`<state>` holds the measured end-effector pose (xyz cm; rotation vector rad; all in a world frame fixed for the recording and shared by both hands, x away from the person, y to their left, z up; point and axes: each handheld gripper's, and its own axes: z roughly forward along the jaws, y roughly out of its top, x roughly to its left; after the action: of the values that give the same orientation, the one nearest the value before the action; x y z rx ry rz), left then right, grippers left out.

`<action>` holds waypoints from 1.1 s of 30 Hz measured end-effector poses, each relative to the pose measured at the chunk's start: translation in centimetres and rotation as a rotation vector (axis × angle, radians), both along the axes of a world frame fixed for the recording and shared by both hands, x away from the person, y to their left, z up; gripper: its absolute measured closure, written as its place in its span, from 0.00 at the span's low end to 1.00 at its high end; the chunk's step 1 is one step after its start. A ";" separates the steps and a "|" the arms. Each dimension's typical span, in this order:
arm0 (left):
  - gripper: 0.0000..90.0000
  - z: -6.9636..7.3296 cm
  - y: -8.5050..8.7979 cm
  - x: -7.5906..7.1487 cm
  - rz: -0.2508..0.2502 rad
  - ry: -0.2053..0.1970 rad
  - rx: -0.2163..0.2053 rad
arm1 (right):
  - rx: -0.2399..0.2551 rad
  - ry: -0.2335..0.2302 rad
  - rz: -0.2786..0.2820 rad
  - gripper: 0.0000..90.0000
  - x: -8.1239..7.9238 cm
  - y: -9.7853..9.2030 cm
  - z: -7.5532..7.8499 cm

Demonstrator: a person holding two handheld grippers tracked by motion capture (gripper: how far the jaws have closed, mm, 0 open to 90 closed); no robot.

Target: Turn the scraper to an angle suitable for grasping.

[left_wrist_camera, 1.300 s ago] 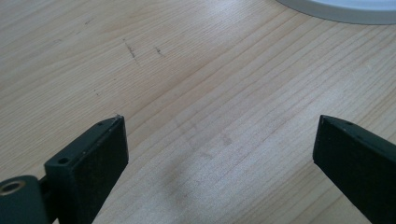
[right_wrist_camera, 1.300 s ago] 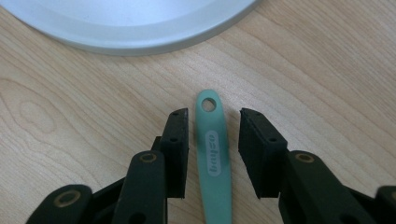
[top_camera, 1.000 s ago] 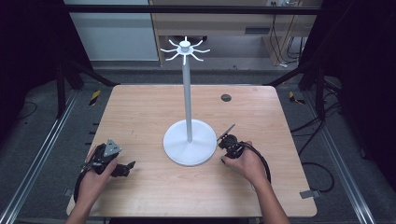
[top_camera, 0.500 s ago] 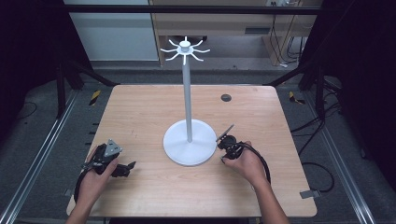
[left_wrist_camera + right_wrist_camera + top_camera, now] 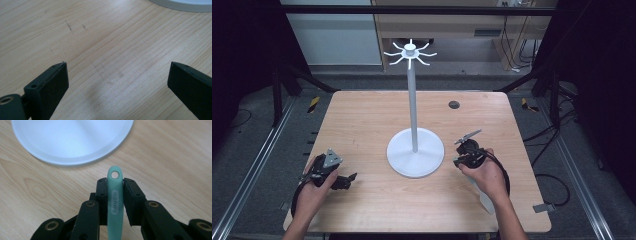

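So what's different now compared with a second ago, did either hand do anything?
The right gripper, jaws just closing on a mint-green handle with a hanging hole, has lifted a little beside the white stand's base. In the high view that hand sits slightly higher, a pale object trailing under the wrist. The left gripper stayed put, open over bare table; the stand didn't move.

High view looks down over the table [image 5: 362, 120]; both gripper views sit close, sharing the stand base [image 5: 72, 140].
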<state>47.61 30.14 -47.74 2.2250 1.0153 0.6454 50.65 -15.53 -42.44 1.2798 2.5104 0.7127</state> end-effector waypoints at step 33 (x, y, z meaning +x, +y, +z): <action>0.03 0.0 0.1 0.0 0.004 0.001 0.001 | 0.205 -0.328 -0.073 0.84 -3.5 -3.9 9.8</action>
<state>47.58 30.26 -47.73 2.2247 1.0210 0.6467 47.17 -19.44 -32.62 1.1953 2.1623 1.0887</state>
